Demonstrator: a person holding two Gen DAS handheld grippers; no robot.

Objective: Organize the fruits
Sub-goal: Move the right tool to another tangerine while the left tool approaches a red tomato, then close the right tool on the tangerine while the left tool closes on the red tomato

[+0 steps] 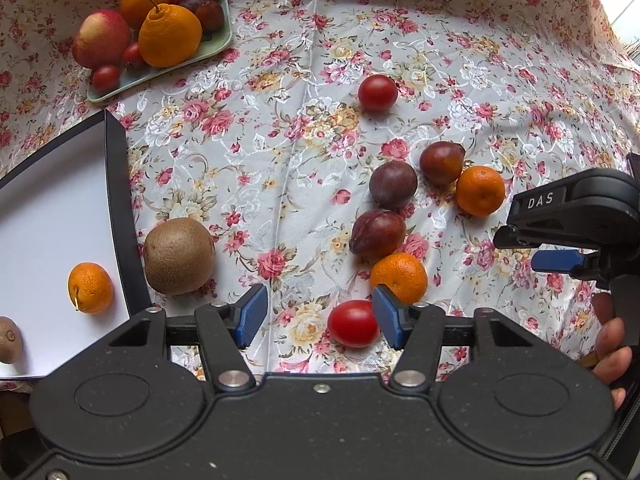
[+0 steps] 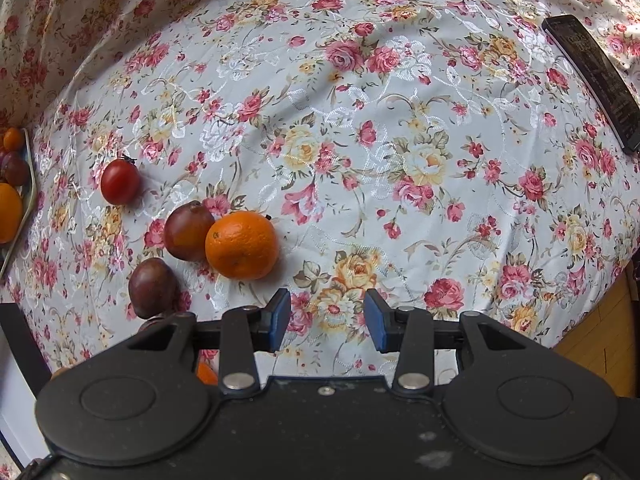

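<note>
My left gripper is open over the floral cloth, with a red tomato lying between its blue pads, close to the right one. A mandarin sits just beyond that pad, and a kiwi rests ahead to the left. Further out lie three dark plums, another mandarin and a second tomato. The white tray at left holds a mandarin and a kiwi. My right gripper is open and empty, with a mandarin and plums ahead on its left.
A green plate at the far left carries oranges, an apple, tomatoes and plums. The right gripper's body and a hand show at the right edge of the left wrist view. A dark flat remote-like object lies at the far right of the cloth.
</note>
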